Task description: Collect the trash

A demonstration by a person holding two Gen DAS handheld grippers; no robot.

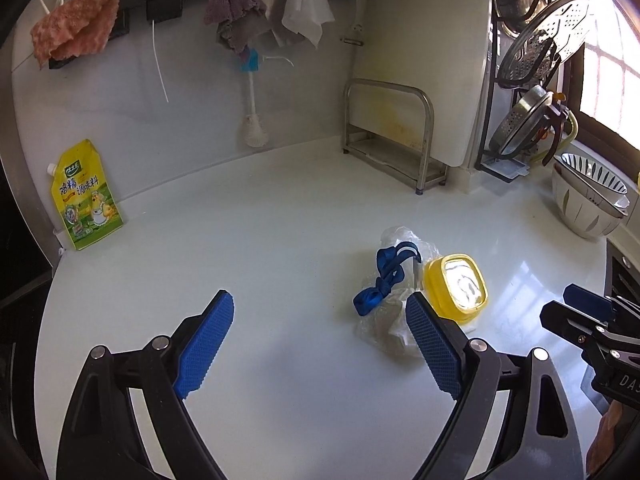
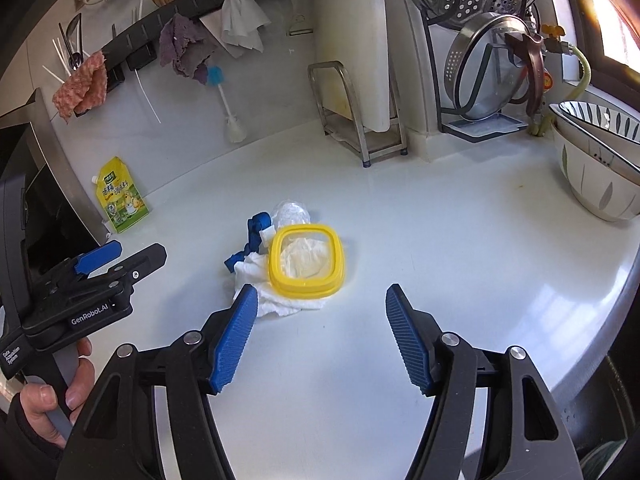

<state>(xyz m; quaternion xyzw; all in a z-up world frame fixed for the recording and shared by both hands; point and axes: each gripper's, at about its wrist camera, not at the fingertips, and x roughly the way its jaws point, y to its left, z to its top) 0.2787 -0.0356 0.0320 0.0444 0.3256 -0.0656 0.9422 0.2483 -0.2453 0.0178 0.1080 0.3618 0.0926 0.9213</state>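
A pile of trash lies mid-counter: a yellow square lid [image 1: 456, 285] [image 2: 306, 258], a twisted blue strap [image 1: 382, 280] [image 2: 250, 242], crumpled white tissue [image 2: 280, 300] [image 1: 398, 326] and clear plastic wrap [image 1: 404, 240] [image 2: 290, 212]. My left gripper [image 1: 320, 320] is open and empty, its right finger [image 1: 434, 344] close beside the pile. It also shows in the right wrist view [image 2: 116, 258]. My right gripper [image 2: 320, 312] is open and empty, just short of the lid, its left finger [image 2: 236, 332] by the tissue. Its tip shows in the left wrist view [image 1: 576, 304].
A yellow seasoning pouch [image 1: 86, 196] [image 2: 120, 196] leans on the back wall at left. A steel rack [image 1: 392, 136] [image 2: 356, 120] holds a white cutting board. Stacked bowls [image 1: 588, 200] [image 2: 600, 160] and a dish rack [image 2: 488, 60] stand right. Cloths [image 1: 76, 24] hang above.
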